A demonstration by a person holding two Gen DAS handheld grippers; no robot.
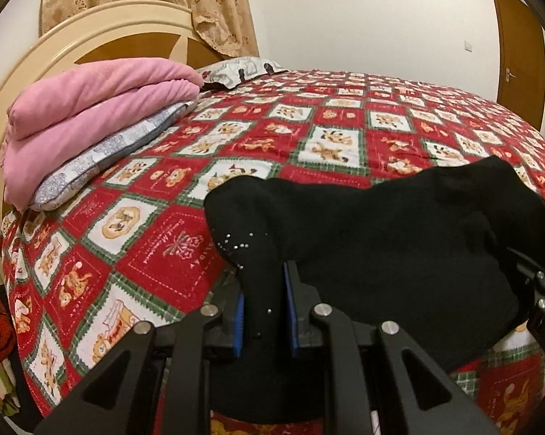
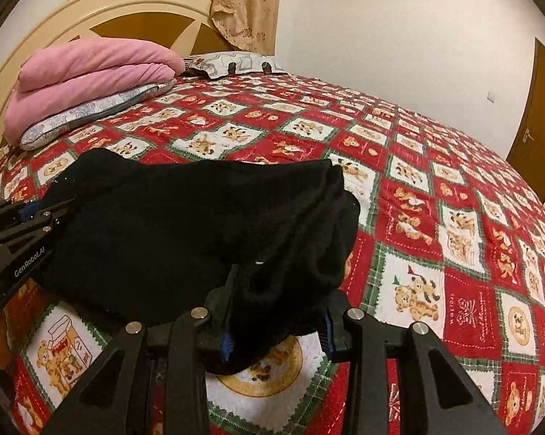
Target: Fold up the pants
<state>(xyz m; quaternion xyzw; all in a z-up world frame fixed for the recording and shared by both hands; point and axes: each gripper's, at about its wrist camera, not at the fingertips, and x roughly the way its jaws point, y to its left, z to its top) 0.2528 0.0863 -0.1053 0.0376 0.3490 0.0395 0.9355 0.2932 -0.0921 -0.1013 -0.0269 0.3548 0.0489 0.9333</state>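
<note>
Black pants [image 1: 381,224] bunched into a dark hump over the near edge of the bed [image 1: 345,116], draped up off the red quilt and hanging between both claws. Long axis running roughly nine to three across each wrist view, level with the bed's near side. Left claw [image 1: 263,311] clamped tight on a narrow fold at the stud-speckled end, blue pads pressed close either side of the cloth at six o'clock in its own view. Right claw [image 2: 276,322] gripping a thicker wad at the opposite end, pads wider apart yet filled with fabric, also at six o'clock in its view. Each end equally near its own hand; left claw visible at nine o'clock from the right view, right claw's body cut off at three o'clock from the left. Judged as mid-carry of a fold, with open quilt lying ahead toward twelve o'clock for laying the cloth down. Waistband, hems and leg layout impossible to make out: fabric too black and crumpled, lower part hidden behind the claw frames. Whether any cloth touches the quilt underneath, unclear. Farther out at ten o'clock, a pink blanket [image 1: 91,108] stacked on a grey pillow [image 1: 102,159] against the headboard [image 1: 55,43]; door [image 1: 519,43] at two o'clock.
</note>
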